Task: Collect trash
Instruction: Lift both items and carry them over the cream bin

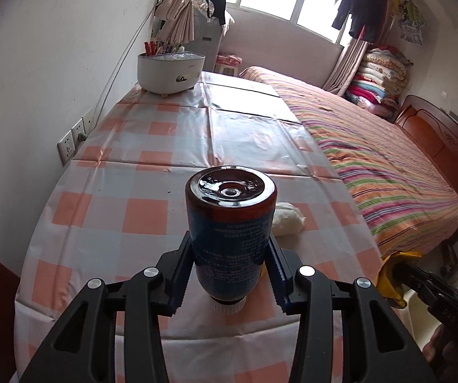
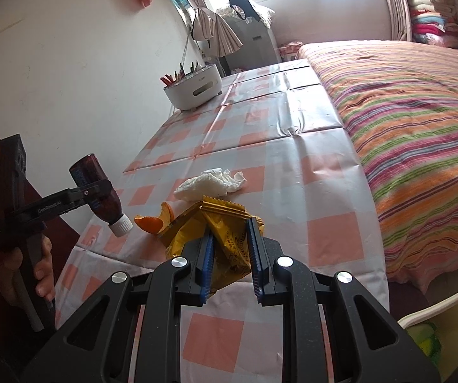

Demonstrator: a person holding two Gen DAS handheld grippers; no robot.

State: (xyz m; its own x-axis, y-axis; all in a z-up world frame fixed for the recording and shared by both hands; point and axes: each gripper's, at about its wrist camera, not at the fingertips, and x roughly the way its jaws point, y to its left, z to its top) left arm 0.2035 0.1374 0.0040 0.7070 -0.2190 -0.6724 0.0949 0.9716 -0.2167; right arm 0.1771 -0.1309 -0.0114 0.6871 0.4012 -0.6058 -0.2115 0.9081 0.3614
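My left gripper [image 1: 229, 268] is shut on a dark brown bottle [image 1: 230, 223] with a blue label and white cap, held above the near edge of the checked table [image 1: 107, 191], base pointing away. It also shows in the right wrist view [image 2: 96, 188]. My right gripper [image 2: 230, 258] is shut on a yellow snack wrapper [image 2: 225, 236] held above the near end of the table. A crumpled white tissue [image 2: 210, 183] and an orange peel [image 2: 155, 220] lie on the cloth just beyond the wrapper. The tissue also shows in the left wrist view [image 1: 288, 218].
A white container [image 2: 195, 91] holding pens stands at the table's far left by the wall. A bed with a striped cover [image 2: 414, 127] runs along the table's right side. Wall sockets [image 1: 72, 142] sit left of the table. A pale bin rim [image 2: 446, 303] shows at lower right.
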